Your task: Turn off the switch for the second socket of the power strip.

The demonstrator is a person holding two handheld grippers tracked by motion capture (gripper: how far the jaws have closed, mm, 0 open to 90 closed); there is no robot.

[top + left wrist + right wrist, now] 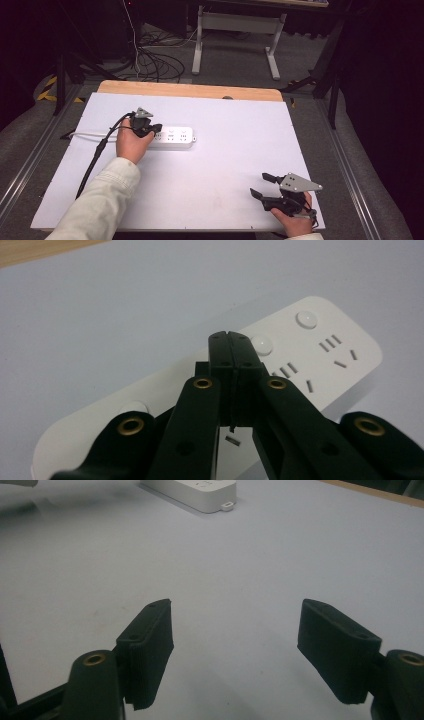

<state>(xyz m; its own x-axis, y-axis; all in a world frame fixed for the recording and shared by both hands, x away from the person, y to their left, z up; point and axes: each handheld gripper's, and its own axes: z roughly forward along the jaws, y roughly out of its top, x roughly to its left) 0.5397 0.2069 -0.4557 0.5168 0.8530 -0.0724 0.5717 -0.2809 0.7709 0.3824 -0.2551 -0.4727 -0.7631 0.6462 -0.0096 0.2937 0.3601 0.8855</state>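
My pale grey rectangular table mat [210, 165] carries the white plastic power strip [172, 137] left of centre toward the far side, its white cable [87, 134] running off to the left. My left gripper [230, 342] rests over the strip's left end with its black jaws pressed together on nothing, tips just by a round white button [262, 344]. My right gripper [235, 647] sits at the near right corner, well apart from the strip, jaws spread wide and empty.

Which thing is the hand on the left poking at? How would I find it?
Look at the big white table and go to its far left part. There lies a long white power strip with rounded ends, the shut left gripper poised above it. It has rows of small slots, round buttons and a white cord.
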